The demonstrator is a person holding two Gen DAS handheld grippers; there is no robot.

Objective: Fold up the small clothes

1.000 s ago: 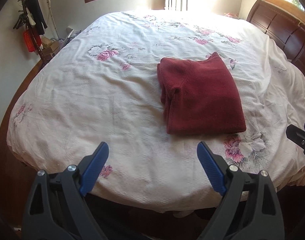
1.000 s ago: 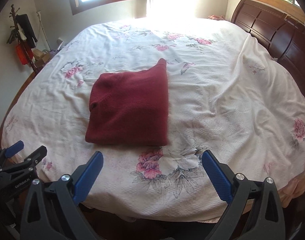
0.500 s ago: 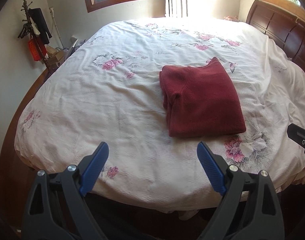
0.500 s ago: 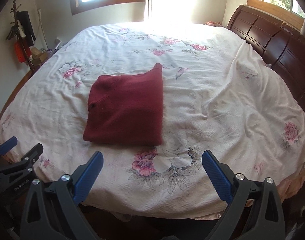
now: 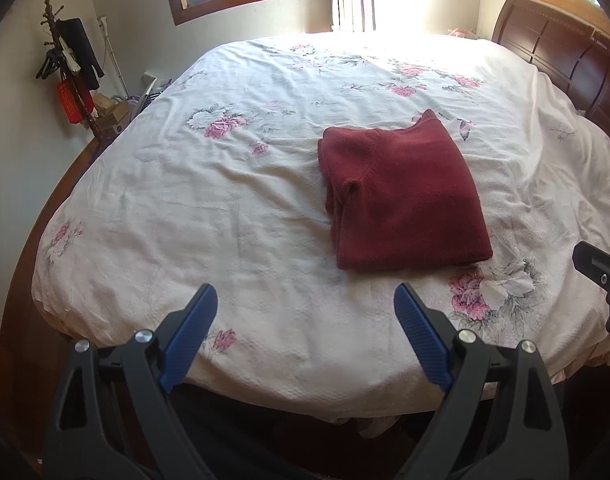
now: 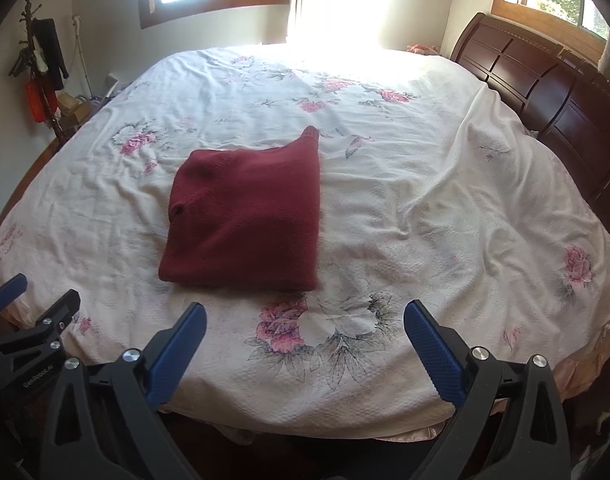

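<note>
While both tools hang above the near edge of the bed, the left gripper point(image 5: 306, 312) has its blue-padded jaws spread wide with nothing between them, and the right gripper point(image 6: 305, 330) is spread just as wide and equally empty. A dark red garment point(image 5: 401, 196) lies folded into a neat rectangle on the floral bedspread point(image 5: 225, 208), ahead of the left gripper and a little to its right; from the right gripper it sits ahead and slightly left point(image 6: 247, 208). Neither tool touches the cloth. One corner of the fold pokes out at the far side. Beyond the right gripper, off to its right, stands a dark wooden headboard point(image 6: 545, 92). Far to the left of the left gripper, a coat stand point(image 5: 67, 64) with hanging items stands by the wall.
</note>
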